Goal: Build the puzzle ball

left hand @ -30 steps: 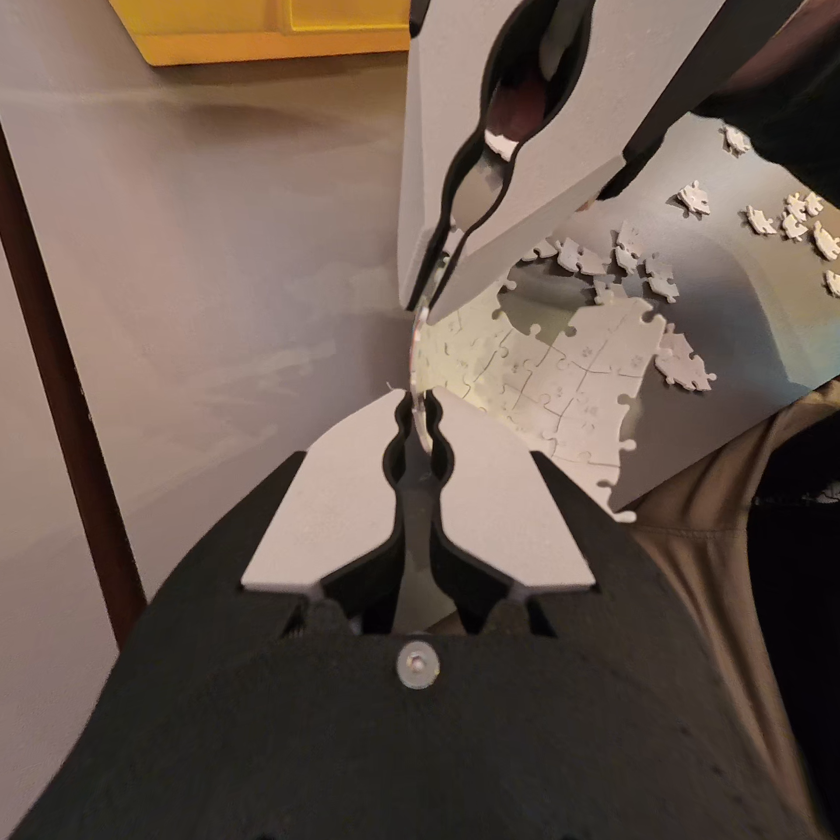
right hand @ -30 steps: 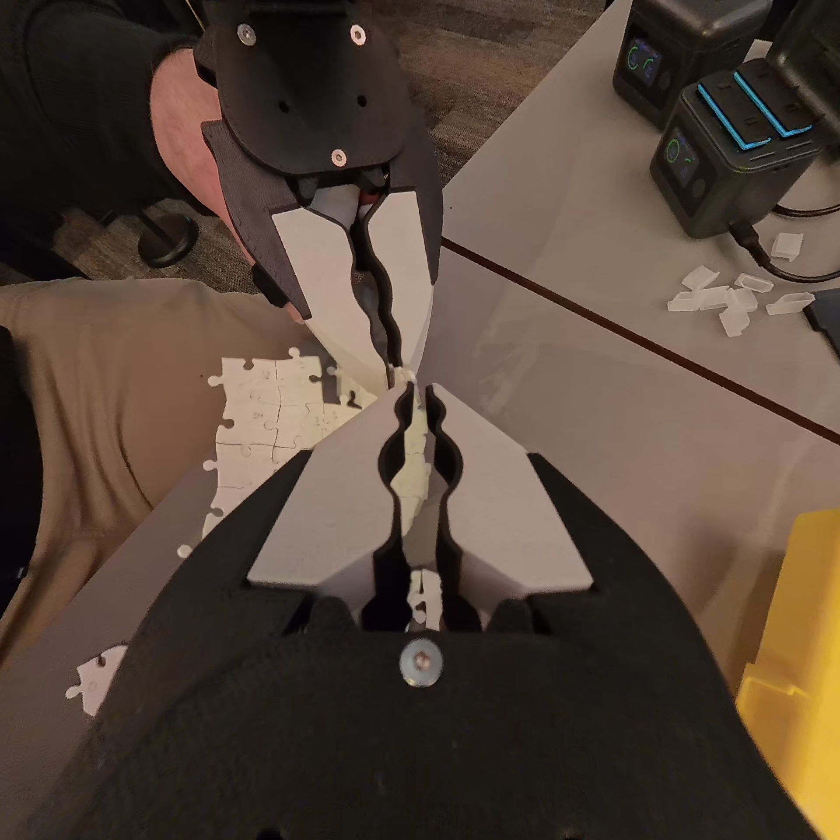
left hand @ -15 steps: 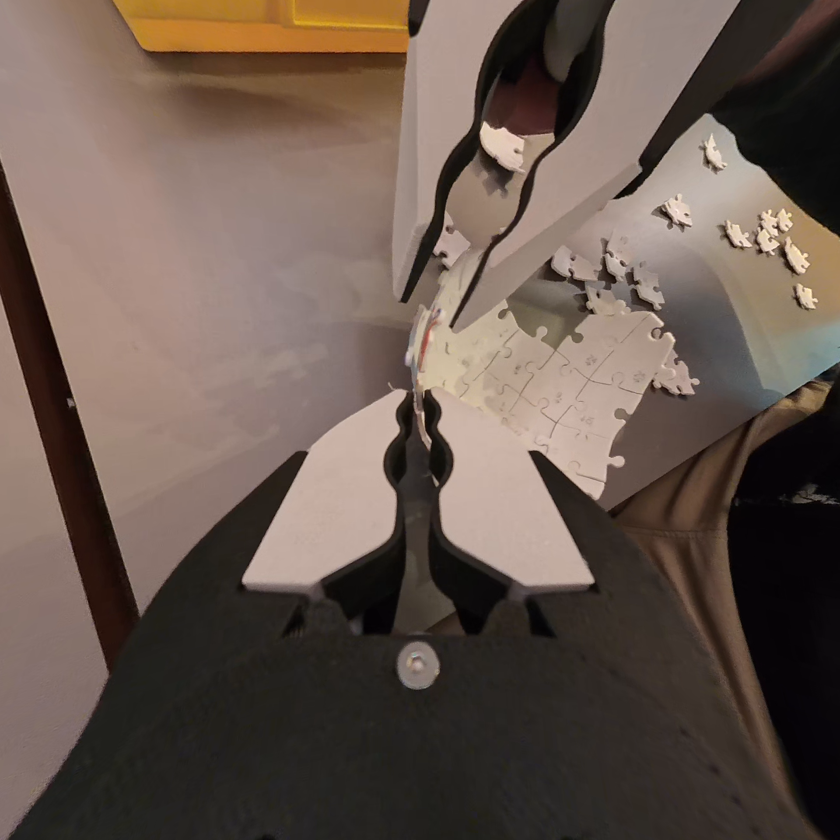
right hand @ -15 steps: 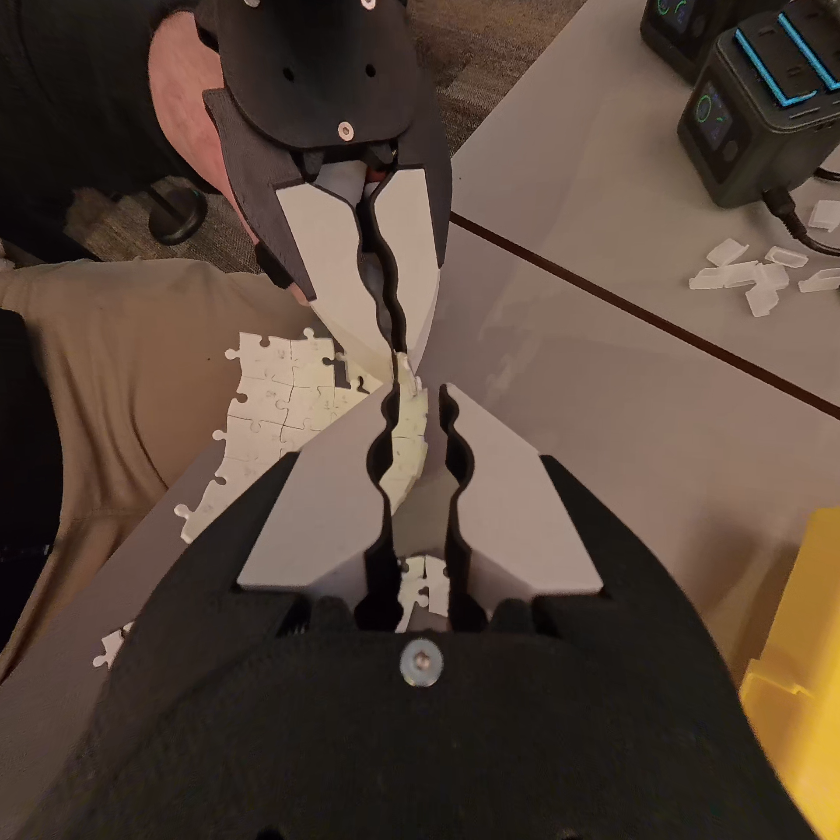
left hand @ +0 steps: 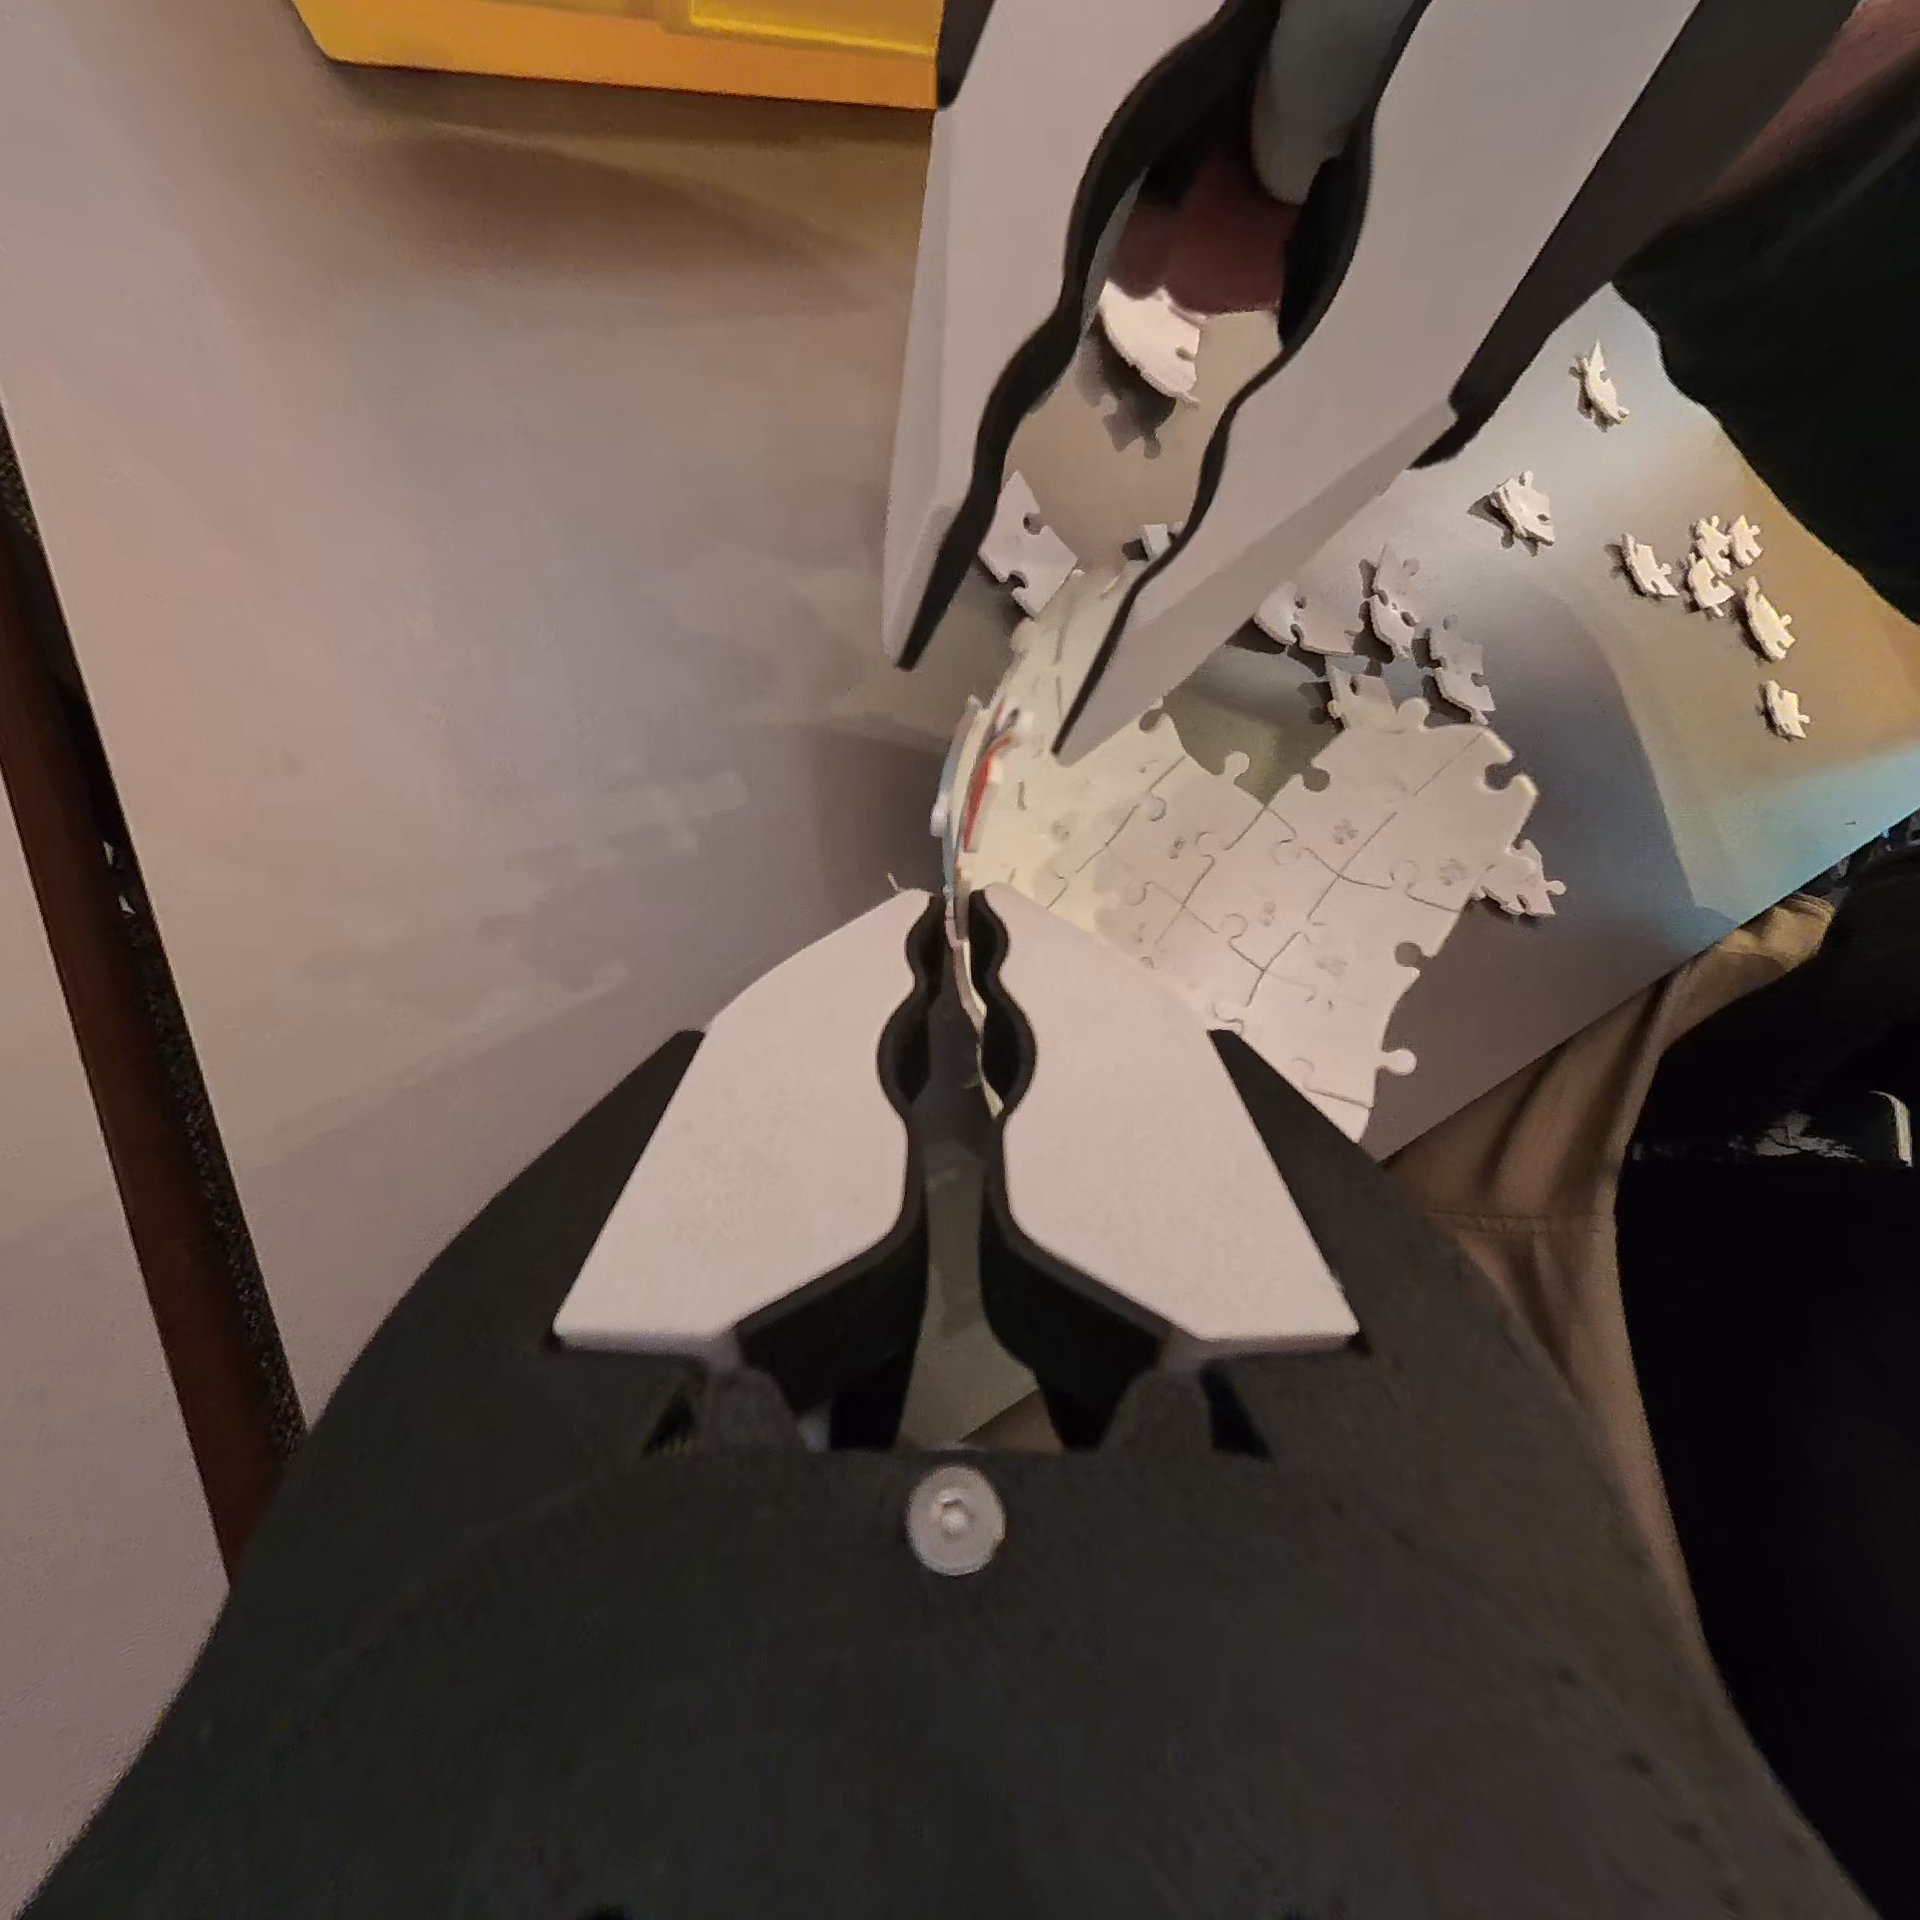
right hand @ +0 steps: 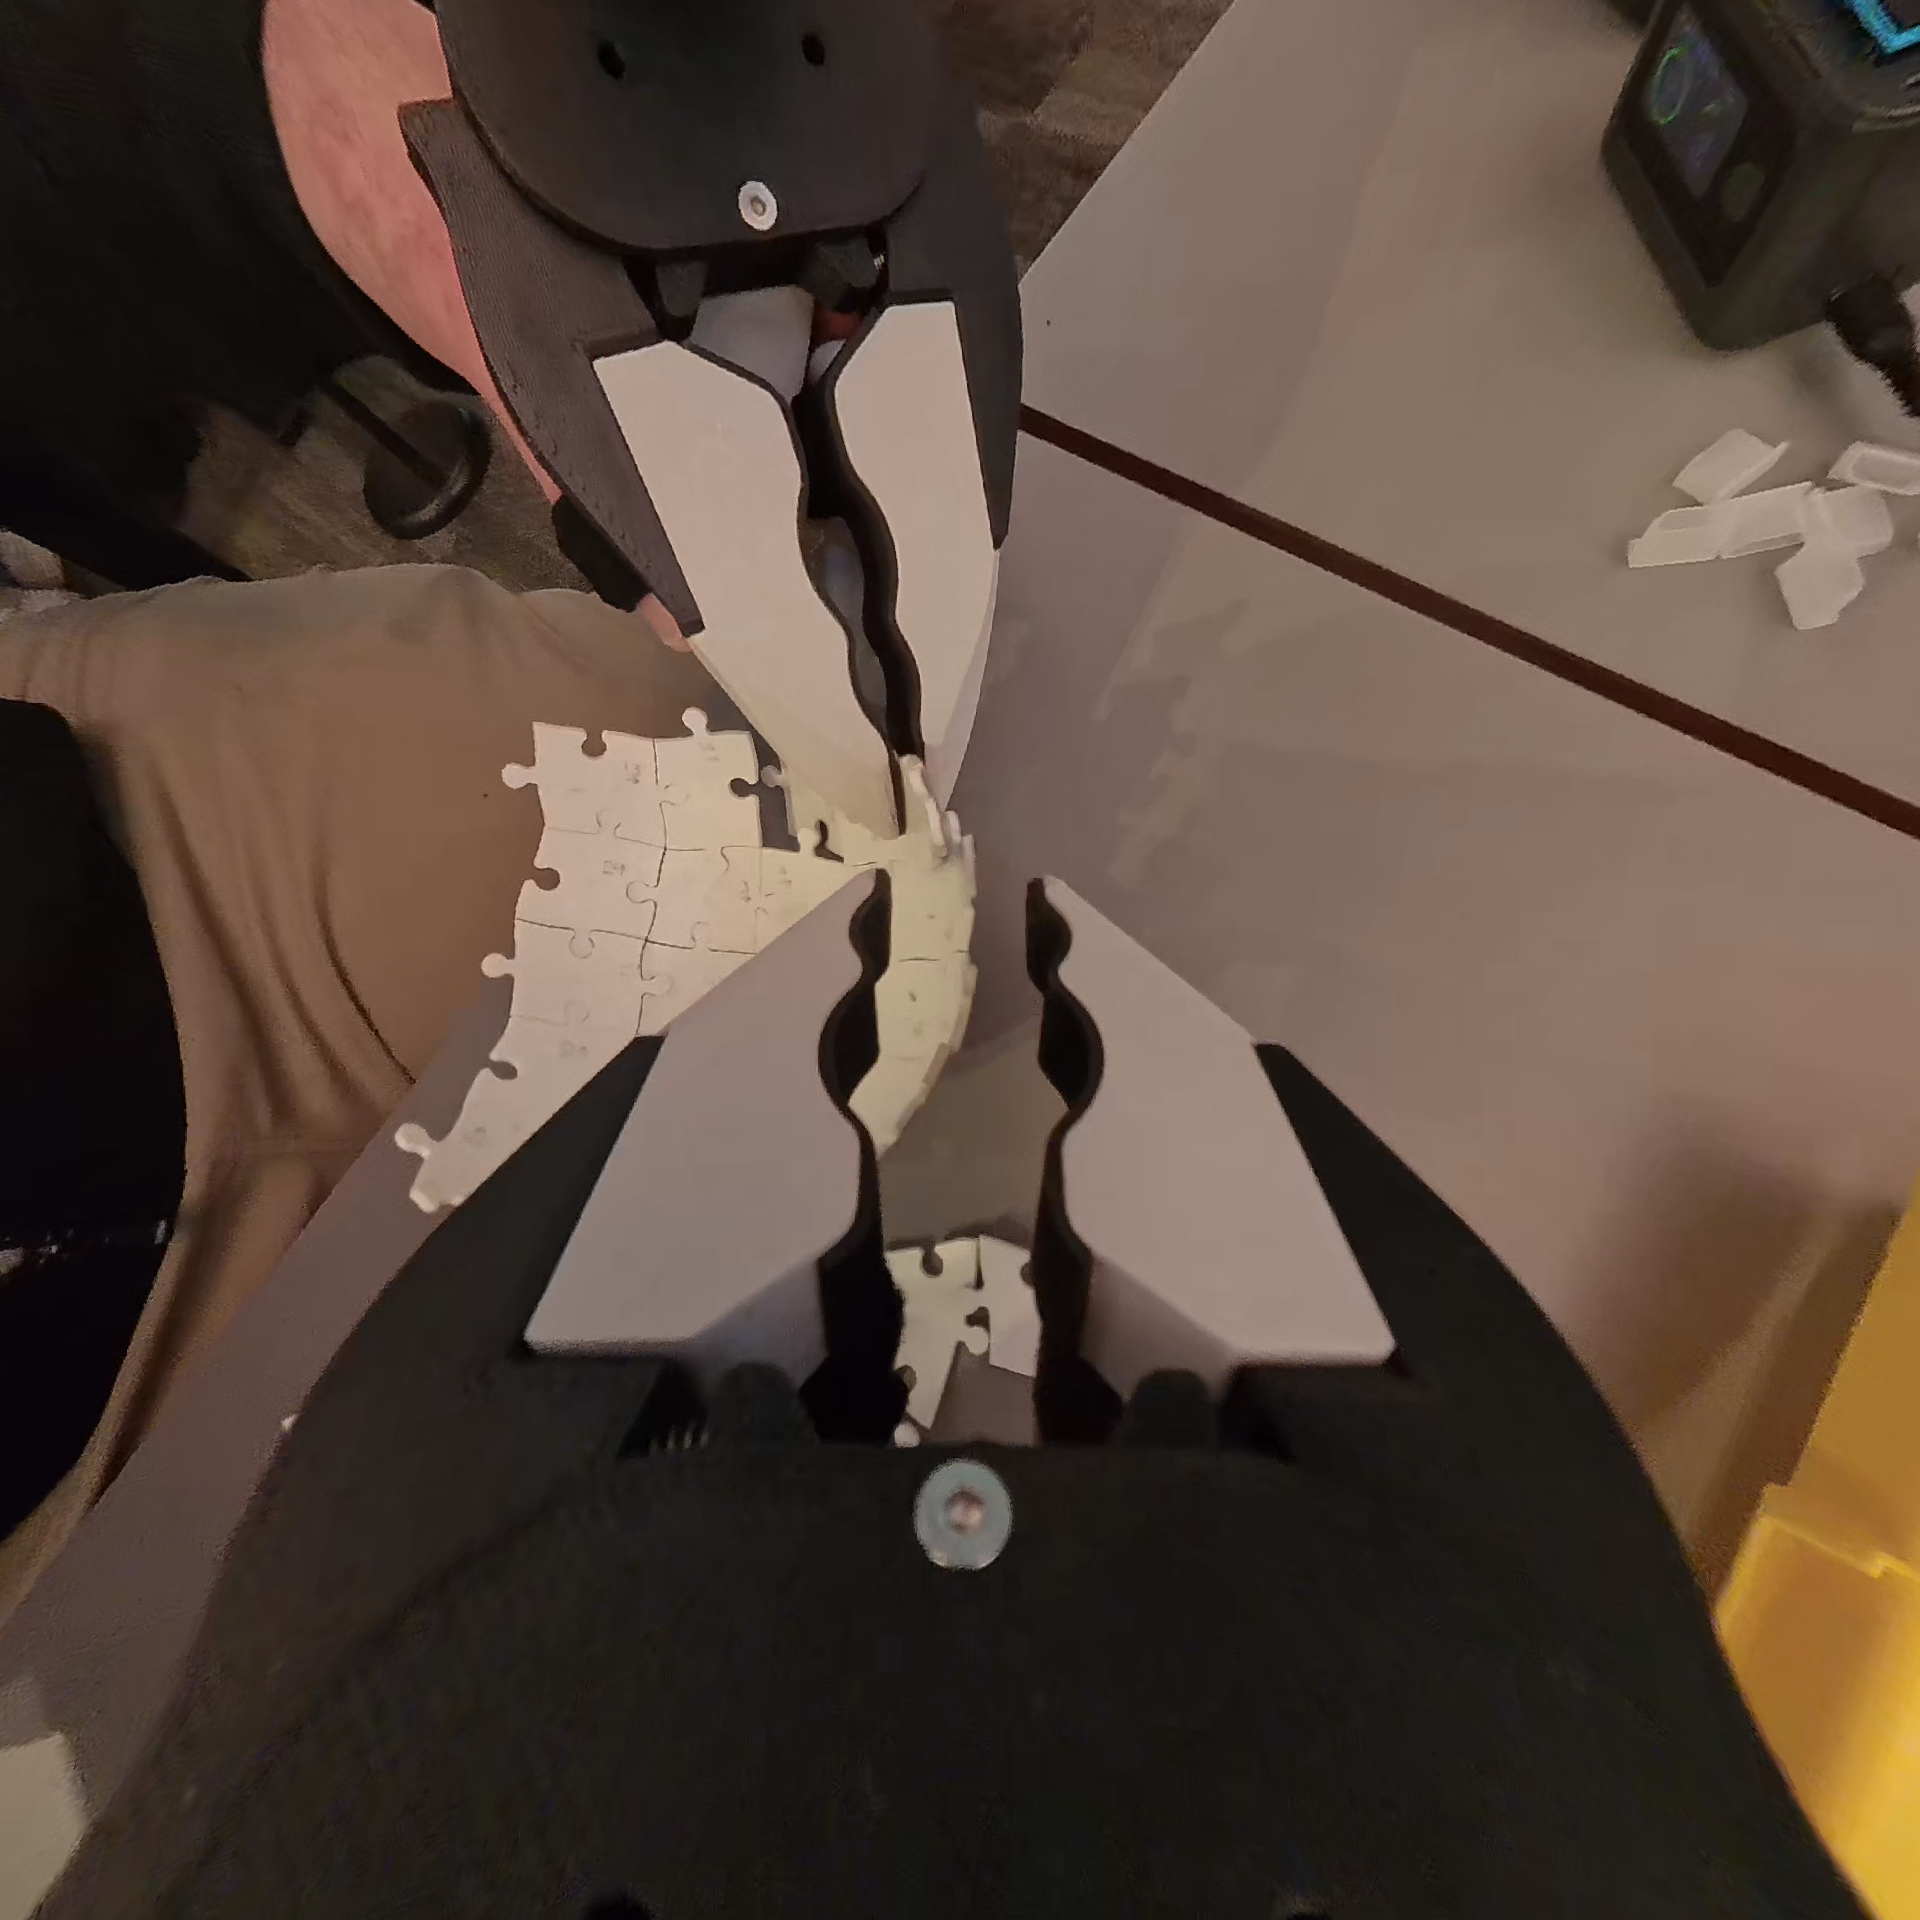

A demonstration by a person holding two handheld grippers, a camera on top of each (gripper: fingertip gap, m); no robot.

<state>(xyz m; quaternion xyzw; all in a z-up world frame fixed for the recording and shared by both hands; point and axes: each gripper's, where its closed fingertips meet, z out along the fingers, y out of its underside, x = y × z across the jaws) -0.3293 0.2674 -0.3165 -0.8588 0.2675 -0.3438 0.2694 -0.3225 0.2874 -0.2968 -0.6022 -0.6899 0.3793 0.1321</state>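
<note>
Your left gripper (left hand: 961, 914) is clenched on the edge of the curved puzzle shell (left hand: 1278, 883), holding it tilted over the near edge of the grey table (left hand: 468, 623). Your right gripper (right hand: 956, 894) stands released, its jaws apart around the shell's rim. Loose pieces (left hand: 1725, 582) lie scattered farther right on the table.

white puzzle shell (left hand: 1299, 873) (red-blue outside), yellow bin (left hand: 623, 42).

Dim warm light; soft shadows on table (left hand: 436, 644); wide-angle edge distortion; near foreground slightly blurred.
</note>
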